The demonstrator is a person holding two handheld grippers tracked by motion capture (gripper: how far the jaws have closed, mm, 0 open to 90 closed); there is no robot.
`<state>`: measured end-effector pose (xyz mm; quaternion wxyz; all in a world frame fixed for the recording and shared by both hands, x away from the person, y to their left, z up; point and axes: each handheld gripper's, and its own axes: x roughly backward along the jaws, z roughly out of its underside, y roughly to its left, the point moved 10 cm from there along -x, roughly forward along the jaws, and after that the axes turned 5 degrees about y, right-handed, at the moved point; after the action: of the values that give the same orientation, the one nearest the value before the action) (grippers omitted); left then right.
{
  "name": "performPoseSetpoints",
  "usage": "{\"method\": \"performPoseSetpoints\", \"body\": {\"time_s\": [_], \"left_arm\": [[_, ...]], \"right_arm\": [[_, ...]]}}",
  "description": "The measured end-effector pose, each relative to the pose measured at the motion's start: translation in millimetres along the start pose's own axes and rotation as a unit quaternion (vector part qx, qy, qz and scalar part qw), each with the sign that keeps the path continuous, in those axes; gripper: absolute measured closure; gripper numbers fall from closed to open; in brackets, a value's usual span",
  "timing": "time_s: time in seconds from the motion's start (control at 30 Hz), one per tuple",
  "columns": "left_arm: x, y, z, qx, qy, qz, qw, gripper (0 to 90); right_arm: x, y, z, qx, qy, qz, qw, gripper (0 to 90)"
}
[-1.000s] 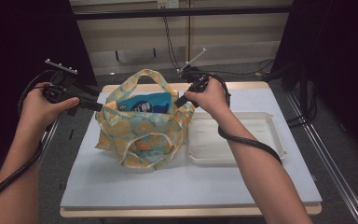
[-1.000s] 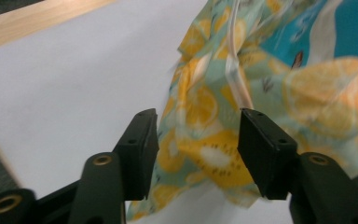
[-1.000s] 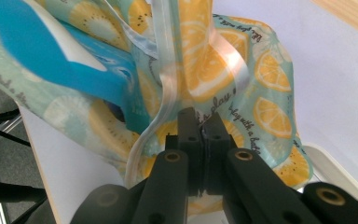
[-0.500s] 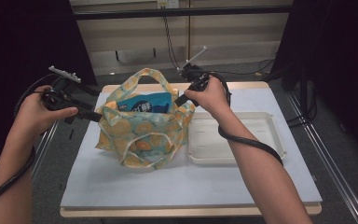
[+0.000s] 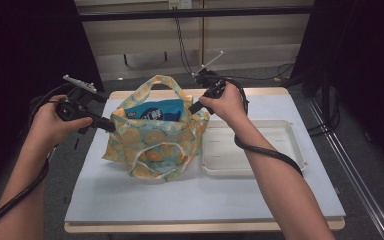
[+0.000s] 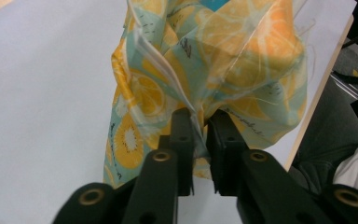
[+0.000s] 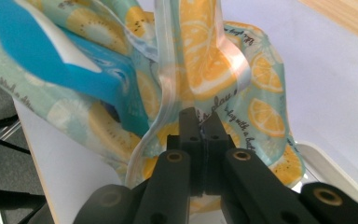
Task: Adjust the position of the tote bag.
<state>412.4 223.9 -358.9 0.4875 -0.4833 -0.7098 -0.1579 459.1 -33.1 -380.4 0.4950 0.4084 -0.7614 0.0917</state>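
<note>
A bag point(image 5: 155, 145) printed with orange slices stands on the white table top point(image 5: 205, 200), its handles up. A blue snack packet point(image 5: 155, 110) pokes out of its open mouth. My left gripper point(image 5: 111, 127) is at the bag's left side. In the left gripper view its jaws point(image 6: 200, 126) pinch a fold of the bag point(image 6: 242, 60) with a narrow gap between them. My right gripper point(image 5: 192, 109) is shut on the bag's right rim. In the right gripper view its jaws point(image 7: 204, 123) meet on the fabric point(image 7: 205, 60), with the blue packet point(image 7: 74, 70) to the left.
A shallow white tray point(image 5: 280, 150) lies right of the bag, touching it, with nothing in it. My right forearm and its cable cross over the tray's left part. The table's wooden edge runs along the back and front. Dark floor and a black frame surround the table.
My left hand has dropped lower and slightly toward the bag, taking the bag's left edge down with it. The right gripper has stayed on the right rim.
</note>
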Motion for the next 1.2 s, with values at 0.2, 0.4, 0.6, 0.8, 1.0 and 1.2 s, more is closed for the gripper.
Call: {"method": "performPoseSetpoints", "body": {"time_s": [0.2,0.4,0.6,0.8,1.0,1.2], "left_arm": [[7.4,7.1,9.2,0.02,-0.004,-0.001,0.9998,87.9],[4.6,17.6,24.2,0.03,0.018,-0.013,0.9993,88.1],[-11.7,30.0,37.1,0.045,0.043,-0.019,0.9979,88.0],[-24.5,38.4,45.9,0.068,0.044,-0.015,0.9966,84.7],[-29.9,33.6,45.1,0.074,0.036,-0.003,0.9966,84.8],[-31.5,31.4,41.4,0.065,0.038,-0.004,0.9972,84.8]], "right_arm": [[-2.0,-4.1,-0.9,-0.008,-0.001,0.002,1.0,90.0],[-5.4,-9.4,-2.9,-0.014,-0.002,0.0,0.9999,90.0],[-18.0,-14.2,-1.2,-0.021,0.003,-0.008,0.9997,90.0],[-27.5,-18.5,2.4,-0.024,0.008,-0.013,0.9996,90.0],[-29.4,-22.1,6.4,-0.029,0.01,-0.015,0.9994,89.1],[-18.5,-20.5,9.8,-0.022,0.005,-0.004,0.9997,75.3]]}}
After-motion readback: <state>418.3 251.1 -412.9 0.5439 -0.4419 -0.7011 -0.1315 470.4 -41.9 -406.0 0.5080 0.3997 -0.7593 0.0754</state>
